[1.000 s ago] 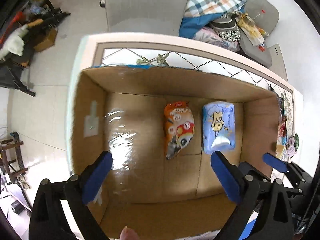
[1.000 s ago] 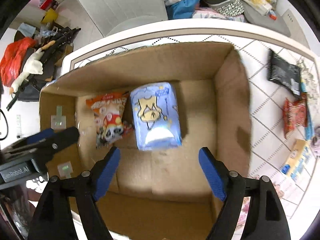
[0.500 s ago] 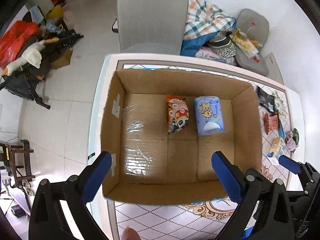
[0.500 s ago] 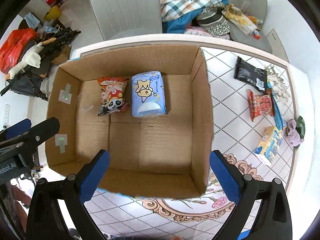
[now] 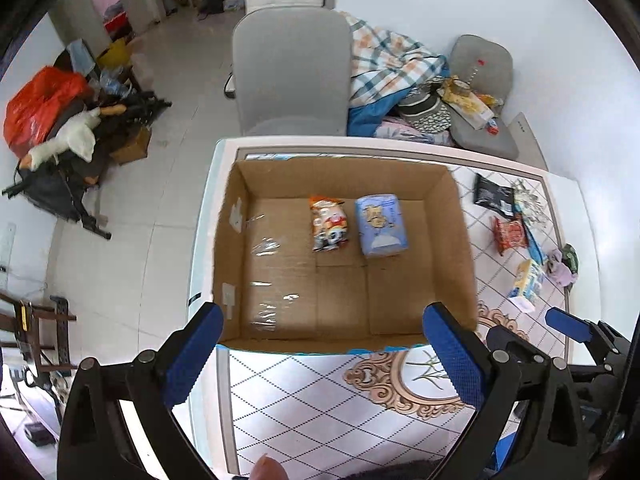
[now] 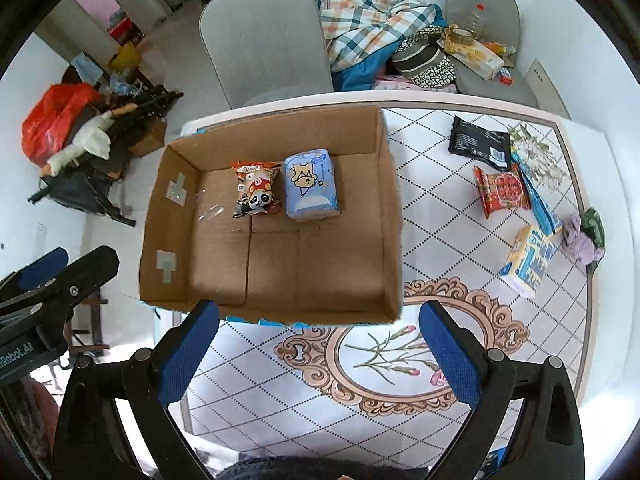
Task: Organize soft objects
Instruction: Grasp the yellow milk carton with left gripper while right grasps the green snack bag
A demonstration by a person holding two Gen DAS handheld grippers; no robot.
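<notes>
An open cardboard box [image 5: 460,248] [image 6: 390,216] stands on the patterned table. Inside lie an orange panda snack bag [image 5: 329,224] [image 6: 256,193] and a blue tissue pack [image 5: 382,225] [image 6: 311,184], side by side at the far end. My left gripper [image 5: 322,354] is open and empty, high above the box's near edge. My right gripper [image 6: 318,350] is open and empty above the table in front of the box. To the right of the box lie a black pouch [image 6: 480,142], a red snack bag [image 6: 503,190], a yellow-blue pack [image 6: 528,258] and a purple cloth [image 6: 582,240].
A grey chair [image 5: 294,76] stands behind the table, with a pile of clothes and cushions [image 6: 384,24] next to it. Clutter and a red bag [image 5: 38,108] lie on the floor at the left. The table's left edge [image 5: 202,240] runs close beside the box.
Both grippers have pulled up and back from inside the box; the whole box and the table around it now show. Both stayed open. The two packs in the box have not moved.
</notes>
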